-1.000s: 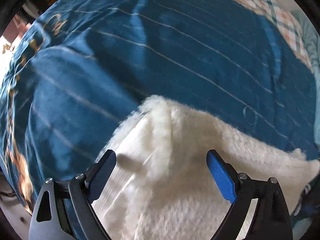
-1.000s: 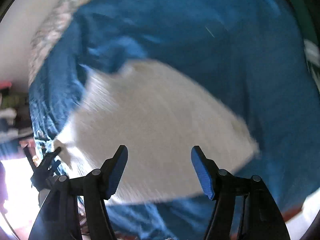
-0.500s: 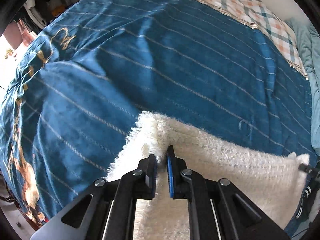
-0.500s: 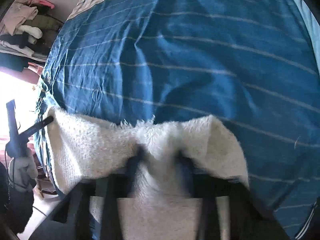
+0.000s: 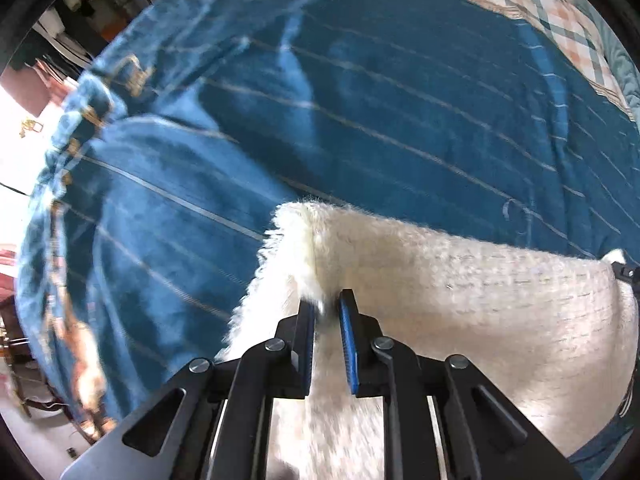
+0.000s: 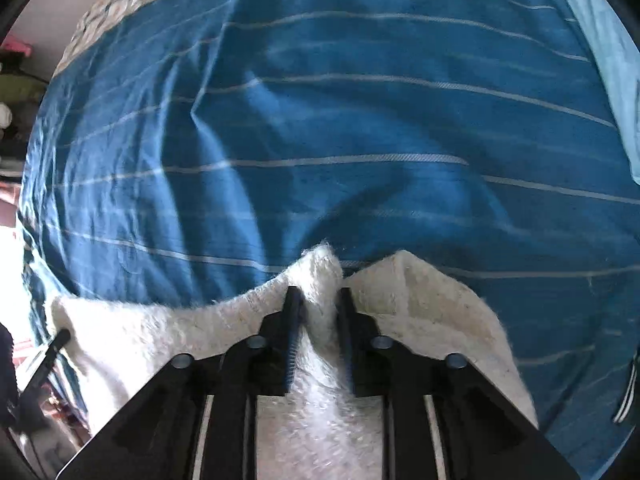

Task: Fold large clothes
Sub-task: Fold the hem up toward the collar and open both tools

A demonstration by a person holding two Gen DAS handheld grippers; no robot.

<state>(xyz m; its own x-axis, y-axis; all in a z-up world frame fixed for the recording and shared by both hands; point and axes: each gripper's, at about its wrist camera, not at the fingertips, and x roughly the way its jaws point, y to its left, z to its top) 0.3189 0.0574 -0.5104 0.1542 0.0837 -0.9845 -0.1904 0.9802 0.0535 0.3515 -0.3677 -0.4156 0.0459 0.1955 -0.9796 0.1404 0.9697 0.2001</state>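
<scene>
**White fleece slung between two pinching tools, bed ahead of both**

Left to right. At the left wrist view: left tool (image 5: 327, 307) pressed nearly together, pinching a gathered ridge of the white fleece garment (image 5: 460, 280) near its left corner, blue fingertips (image 5: 347, 320) sunk into the pile. From that pinch, cloth running rightward as a broad band, top edge stretched fairly straight, ending at a small white tip at the frame's right margin, where a dark piece of the other tool shows. Long axis therefore left–right, spanning tool to tool, crosswise to the reach of both.

Below and beyond: blue striped bedcover (image 5: 360, 100), wrinkled, with a checked pillow (image 5: 540, 4) at the far edge. Garment apparently lifted, lower part hanging toward the near side; whether any of it touches the bed cannot be told.

At the right wrist view: right tool (image 6: 316, 296) likewise pressed close on a puckered peak of the same fleece (image 6: 140, 332), a loose flap falling to its right, the rest sagging leftward toward the left tool's arm at the frame edge. Bedcover (image 6: 360, 120) wide ahead.

Judgement: neither hand nearer; edge held about evenly, both tools pointing forward over the bed, tilted somewhat down. Next move likely a joint carry forward to lay or double the cloth, turning on keeping the held edge level and taut.
</scene>
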